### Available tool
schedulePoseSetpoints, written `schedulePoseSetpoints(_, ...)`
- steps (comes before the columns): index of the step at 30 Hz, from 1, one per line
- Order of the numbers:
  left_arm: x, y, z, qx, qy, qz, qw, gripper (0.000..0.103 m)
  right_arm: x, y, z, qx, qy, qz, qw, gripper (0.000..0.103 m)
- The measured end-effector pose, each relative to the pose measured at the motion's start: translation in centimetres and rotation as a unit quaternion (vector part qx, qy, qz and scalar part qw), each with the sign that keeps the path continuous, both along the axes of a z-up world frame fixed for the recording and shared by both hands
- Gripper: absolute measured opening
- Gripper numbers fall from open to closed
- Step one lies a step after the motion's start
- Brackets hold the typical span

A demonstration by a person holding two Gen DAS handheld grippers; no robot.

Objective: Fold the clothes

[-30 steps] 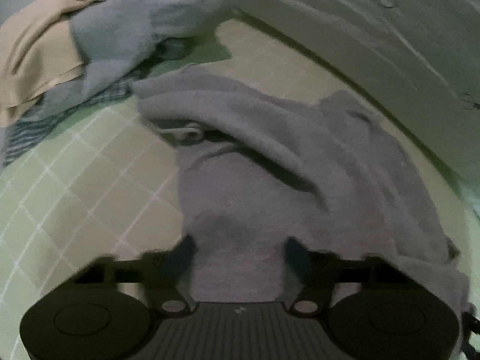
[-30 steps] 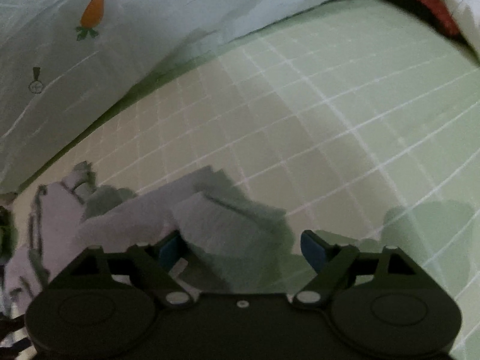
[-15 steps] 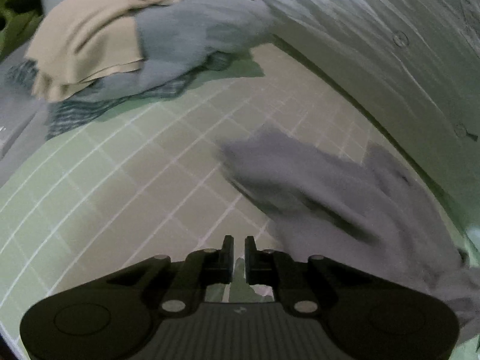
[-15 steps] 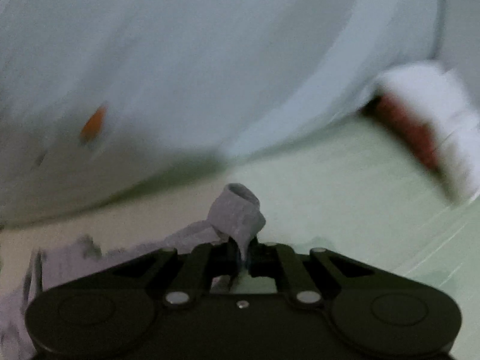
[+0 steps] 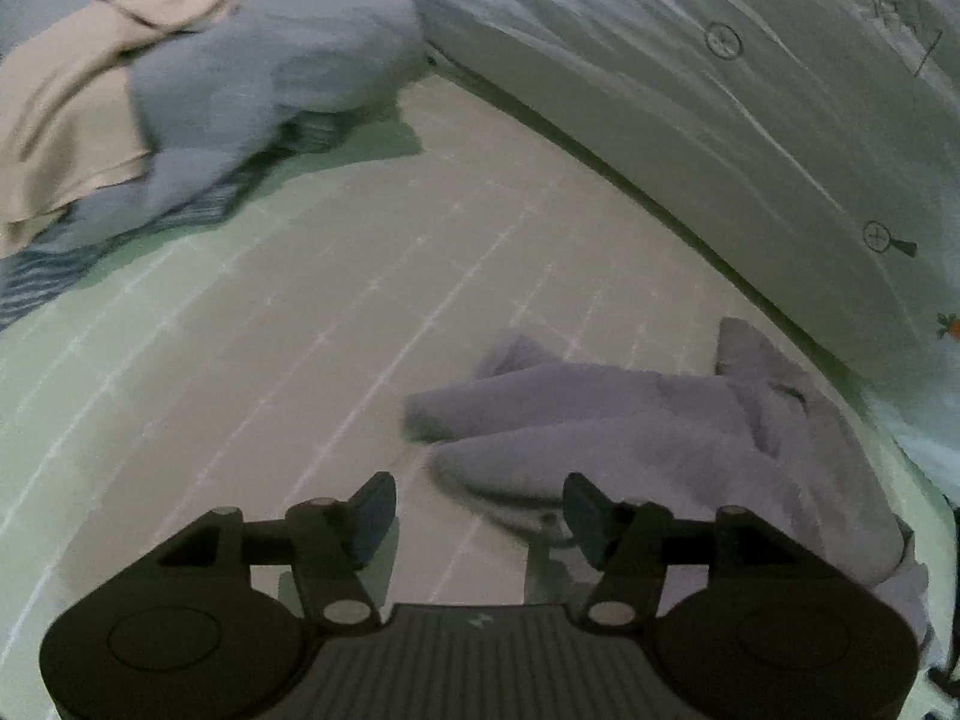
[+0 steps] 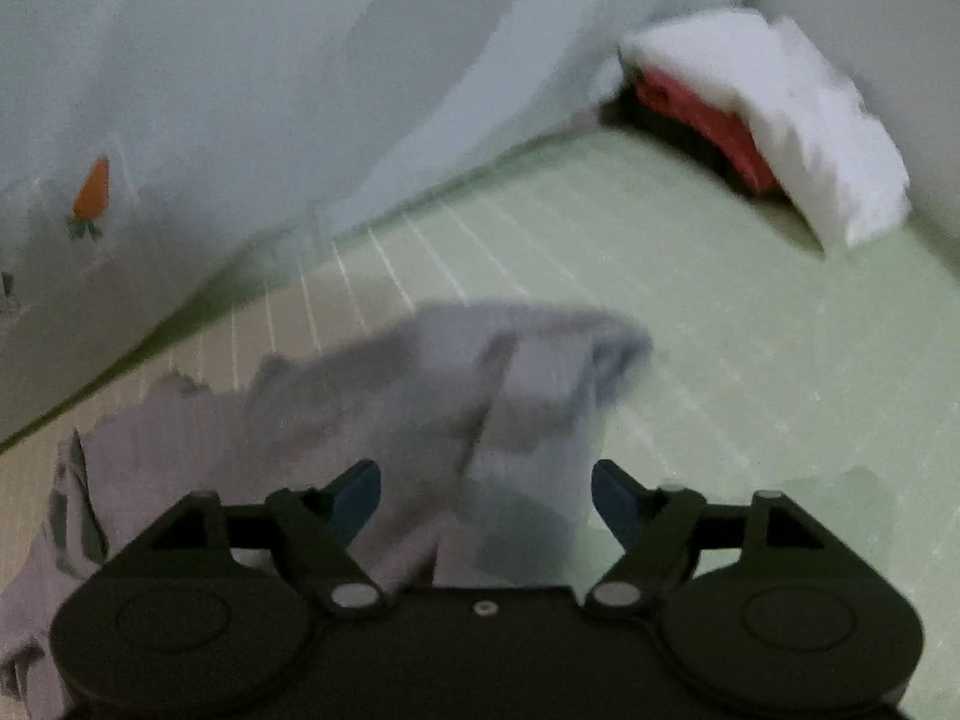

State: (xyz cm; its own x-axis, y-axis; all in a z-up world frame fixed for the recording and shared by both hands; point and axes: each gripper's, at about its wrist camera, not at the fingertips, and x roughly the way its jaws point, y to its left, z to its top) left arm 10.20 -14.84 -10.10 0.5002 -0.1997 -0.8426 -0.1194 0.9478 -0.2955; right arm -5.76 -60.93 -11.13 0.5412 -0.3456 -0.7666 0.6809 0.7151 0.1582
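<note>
A grey-lilac knit garment (image 5: 648, 438) lies bunched on the green checked sheet (image 5: 300, 360), ahead and to the right of my left gripper (image 5: 477, 519), which is open and empty just above the sheet. In the right wrist view the same garment (image 6: 420, 396) lies folded over on itself in front of my right gripper (image 6: 486, 495). That gripper is open, with a flap of the cloth between and below the fingers.
A pile of clothes, beige (image 5: 66, 96) over blue-grey (image 5: 264, 72) and striped cloth, sits far left. A pale quilt with carrot prints (image 6: 90, 192) runs along the back. A white and red bundle (image 6: 768, 114) lies far right.
Both grippers were shut half a second ago, the right one on a fold of the grey garment. Both have opened and the cloth has dropped onto the sheet.
</note>
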Motion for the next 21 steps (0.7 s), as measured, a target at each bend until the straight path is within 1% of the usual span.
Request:
schedulePoseSetpoints(2,1.0,-0.7,-0.5,-0.005,0.01,-0.005,0.9999,0.062,-0.2,0.4,-0.8,0.006,0.014,0.002,1.0,0.079)
schedulePoseSetpoints(3,1.4,-1.1,-0.9,-0.008,0.018,-0.006,0.9998,0.059,-0.3,0.6,-1.3,0.009,0.021,0.002,1.0,0.079)
schedulePoseSetpoints(4,1.6,-1.3,-1.2,-0.012,0.026,-0.009,0.9996,0.053,-0.3,0.8,-1.4,0.008,0.025,0.003,1.0,0.079)
schedulePoseSetpoints(5,1.8,-1.6,-1.5,-0.016,0.034,-0.012,0.9992,0.024,-0.3,1.0,-1.6,0.007,0.029,0.004,1.0,0.079)
schedulePoseSetpoints(6,1.9,-1.8,-1.7,-0.019,0.039,-0.017,0.9989,0.002,-0.3,1.2,-1.7,0.008,0.031,0.006,0.999,0.079)
schedulePoseSetpoints(7,1.9,-2.0,-1.8,-0.023,0.042,-0.026,0.9985,0.0,-0.2,1.3,-1.7,0.009,0.031,0.007,0.999,0.079)
schedulePoseSetpoints(9,1.1,-2.1,-1.8,-0.025,0.041,-0.038,0.9981,0.0,0.0,1.5,-1.7,0.009,0.033,0.011,0.999,0.079)
schedulePoseSetpoints(13,-1.4,-1.6,-1.5,-0.029,0.037,-0.042,0.998,0.0,0.1,2.3,-1.3,0.007,0.035,0.028,0.999,0.079)
schedulePoseSetpoints(17,-4.1,-1.0,-1.2,-0.005,0.031,-0.038,0.9988,0.0,-1.0,4.3,-1.3,0.001,0.038,0.059,0.998,0.079)
schedulePoseSetpoints(18,-4.5,-0.9,-1.1,0.0,0.03,-0.034,0.999,0.008,-1.2,4.7,-1.4,0.0,0.036,0.066,0.997,0.081)
schedulePoseSetpoints(19,-4.8,-0.8,-1.1,0.003,0.029,-0.028,0.9992,0.015,-1.3,5.1,-1.5,-0.001,0.035,0.072,0.997,0.086)
schedulePoseSetpoints(20,-5.0,-0.6,-1.0,0.006,0.026,-0.021,0.9994,0.035,-1.2,5.6,-1.4,-0.002,0.028,0.081,0.996,0.09)
schedulePoseSetpoints(21,-5.2,-0.3,-0.9,0.011,0.022,-0.013,0.9996,0.058,-1.1,6.1,-1.4,-0.004,0.02,0.091,0.996,0.102)
